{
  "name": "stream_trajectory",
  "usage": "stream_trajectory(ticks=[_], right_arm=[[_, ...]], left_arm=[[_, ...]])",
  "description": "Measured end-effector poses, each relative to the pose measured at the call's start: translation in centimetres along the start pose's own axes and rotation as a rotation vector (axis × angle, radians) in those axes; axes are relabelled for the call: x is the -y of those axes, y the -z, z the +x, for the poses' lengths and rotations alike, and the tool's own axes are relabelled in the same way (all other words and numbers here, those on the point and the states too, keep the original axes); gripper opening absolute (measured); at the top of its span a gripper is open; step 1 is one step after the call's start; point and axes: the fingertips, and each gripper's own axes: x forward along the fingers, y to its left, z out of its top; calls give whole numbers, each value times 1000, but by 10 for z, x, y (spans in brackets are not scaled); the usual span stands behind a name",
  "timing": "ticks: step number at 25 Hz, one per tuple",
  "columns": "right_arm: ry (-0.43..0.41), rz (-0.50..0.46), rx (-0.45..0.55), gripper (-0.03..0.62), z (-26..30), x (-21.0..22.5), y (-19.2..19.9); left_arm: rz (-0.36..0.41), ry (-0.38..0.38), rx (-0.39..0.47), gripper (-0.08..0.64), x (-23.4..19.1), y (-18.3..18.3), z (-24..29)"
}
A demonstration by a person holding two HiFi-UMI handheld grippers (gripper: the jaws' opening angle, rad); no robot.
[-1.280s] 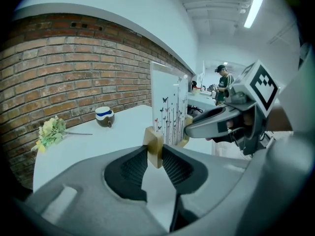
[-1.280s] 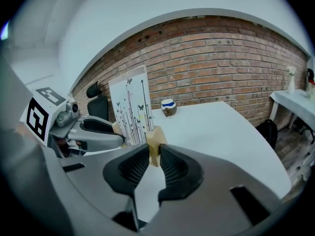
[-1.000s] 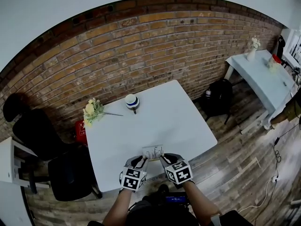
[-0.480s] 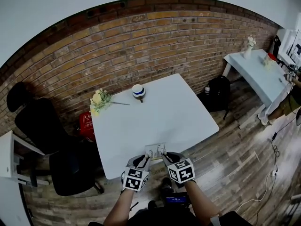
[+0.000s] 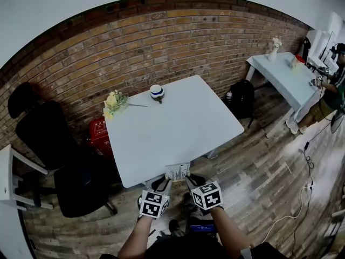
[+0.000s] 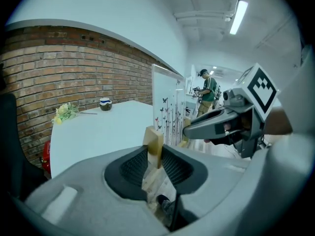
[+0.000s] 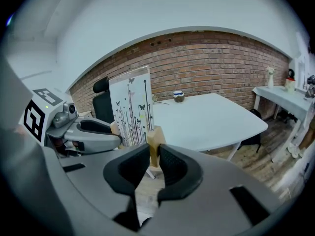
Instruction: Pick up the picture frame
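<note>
Head view: the frame [image 5: 177, 171] hangs upright between the two grippers, on the person's side of the near edge of the table [image 5: 161, 139], so it is over the plank floor [image 5: 259, 182] and rests on nothing. The left gripper [image 5: 164, 182] has its left edge and the right gripper [image 5: 190, 180] its right. Flowers [image 5: 113, 102] and a cup [image 5: 157, 91] lie well apart at the table's far side. Both forearms come in from the bottom of the picture, close and nearly parallel, with the grippers pointing forward and somewhat down and the marker cubes facing up.

Left gripper view: the jaws pinch the pale wooden edge of the frame [image 6: 153, 144], with ribbed pads on either side of it. The butterfly-print panel stands just beyond, and the right gripper [image 6: 216, 124] sits across from it.

Right gripper view: this pair of jaws is likewise closed on a wooden edge of the frame [image 7: 155, 144] — the pads are tight to it on both sides. The printed panel rises to the left, beside the left gripper [image 7: 91, 132].

The pick-up looks done, since the frame is in a two-sided hold clear of the table. What follows calls for both grips to stay even and for the hands to move as one, at a fixed spacing — a pull apart or a twist could slip the thin edges out of the pads.
</note>
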Motion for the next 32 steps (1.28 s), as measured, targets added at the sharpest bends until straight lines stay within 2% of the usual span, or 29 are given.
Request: stream_trajectory(ticks=[7, 17, 32], right_arm=[[27, 2, -13, 71, -33, -12, 24], [45, -7, -18, 69, -54, 7, 30], [13, -17, 10, 69, -62, 32, 21]], left_arm=[[3, 28, 4, 98, 31, 15, -19], [11, 41, 1, 98, 57, 9, -9], [33, -10, 1, 98, 71, -9, 5]])
